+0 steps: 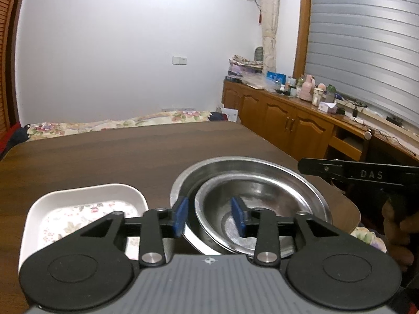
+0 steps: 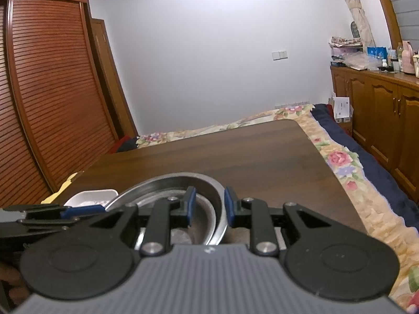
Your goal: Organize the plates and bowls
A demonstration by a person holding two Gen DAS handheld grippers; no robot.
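A small steel bowl (image 1: 251, 209) sits nested in a wide steel bowl (image 1: 235, 167) on the brown table (image 1: 117, 151). My left gripper (image 1: 209, 217) is open. Its blue pads straddle the bowls' near-left rims, one outside the wide bowl and one inside the small one, with gaps showing. My right gripper (image 2: 209, 206) is shut on the wide steel bowl (image 2: 183, 180), with the rim (image 2: 221, 209) between its pads. From the left wrist view it reaches in from the right (image 1: 303, 166). A white floral rectangular dish (image 1: 78, 209) lies left of the bowls, also visible as the dish (image 2: 91, 196).
The table (image 2: 262, 151) stretches bare beyond the bowls. A floral quilt (image 2: 340, 162) runs along its far and right edges. Wooden cabinets (image 1: 288, 120) with clutter line the right wall, and a louvred wardrobe (image 2: 52, 91) stands at the left. A hand (image 1: 398, 225) holds the right gripper.
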